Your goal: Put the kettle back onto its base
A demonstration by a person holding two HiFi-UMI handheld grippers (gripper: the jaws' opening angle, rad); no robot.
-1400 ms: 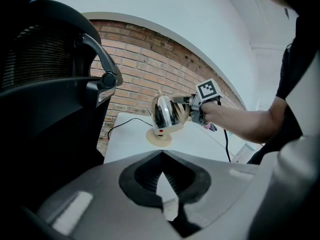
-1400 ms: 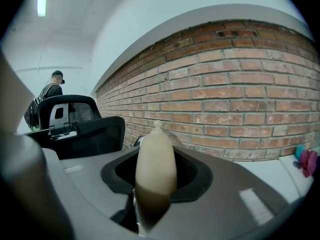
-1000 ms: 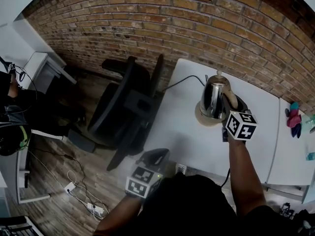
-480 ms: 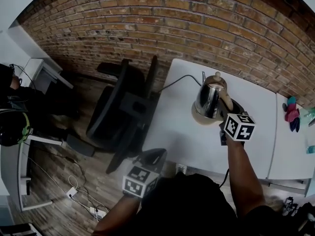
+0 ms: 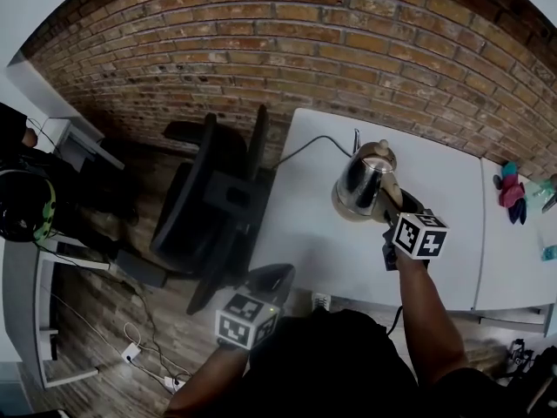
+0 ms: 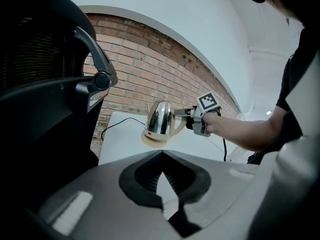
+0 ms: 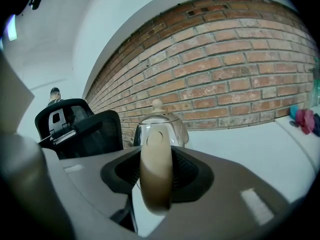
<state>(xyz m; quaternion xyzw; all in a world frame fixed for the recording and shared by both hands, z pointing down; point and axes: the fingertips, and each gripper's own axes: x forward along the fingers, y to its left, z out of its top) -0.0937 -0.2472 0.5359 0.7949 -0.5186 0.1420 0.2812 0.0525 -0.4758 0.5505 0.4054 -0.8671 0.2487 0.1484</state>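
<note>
A shiny steel kettle (image 5: 361,179) with a beige handle (image 7: 156,174) stands over its round beige base (image 5: 344,209) near the back of the white table (image 5: 313,233). Whether it rests fully on the base I cannot tell. My right gripper (image 5: 396,207) is shut on the handle, which fills the gap between its jaws in the right gripper view. The left gripper view shows the kettle (image 6: 159,119), the base (image 6: 152,138) and the right gripper (image 6: 192,119) from the side. My left gripper (image 5: 270,277) hangs below the table's front edge, shut and empty.
A black cord (image 5: 309,144) runs from the base off the table's left edge. A black office chair (image 5: 222,198) stands left of the table, before the brick wall (image 5: 348,33). Pink and teal things (image 5: 509,190) lie on the neighbouring table at right. Cables lie on the wooden floor (image 5: 130,355).
The head view has drifted a little. The kettle and my right gripper keep their place on the table, and my left gripper stays low.
</note>
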